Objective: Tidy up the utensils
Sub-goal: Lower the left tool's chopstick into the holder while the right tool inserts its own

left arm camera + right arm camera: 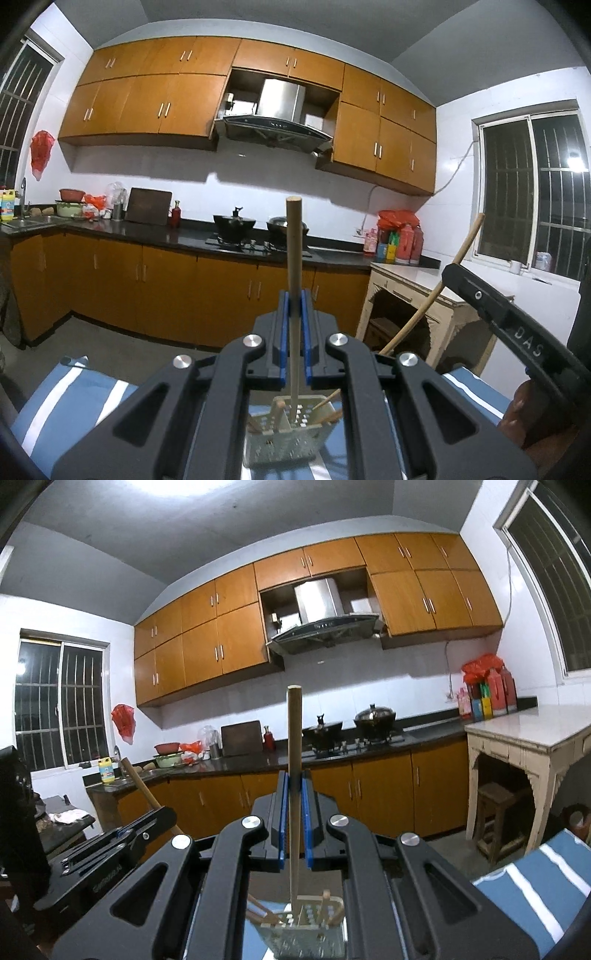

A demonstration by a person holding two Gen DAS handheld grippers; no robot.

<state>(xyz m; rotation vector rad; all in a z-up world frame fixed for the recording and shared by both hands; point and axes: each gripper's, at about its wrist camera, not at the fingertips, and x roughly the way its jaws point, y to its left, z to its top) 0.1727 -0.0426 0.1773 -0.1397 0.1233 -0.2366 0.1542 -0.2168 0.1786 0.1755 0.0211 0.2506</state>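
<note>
Chopsticks stand clamped, one in each gripper: the left gripper (294, 306) pinches a wooden chopstick (294, 258) upright, the right gripper (294, 786) another chopstick (294, 746), both lower tips reaching into a perforated utensil holder (288, 439) on a blue striped cloth (74, 398).

At the bottom centre of the left wrist view, a pale beige perforated plastic utensil holder (291, 435) rests on a blue cloth with white stripes (74, 398). The tan wooden chopstick (294, 258) rises between the blue pads of the black left gripper (294, 306). In the right wrist view, another light tan wooden chopstick (294, 760) stands between the blue pads of the black right gripper (294, 786). Orange-brown wooden cabinets (155, 103) fill the upper frame above a black countertop (147, 236).
</note>
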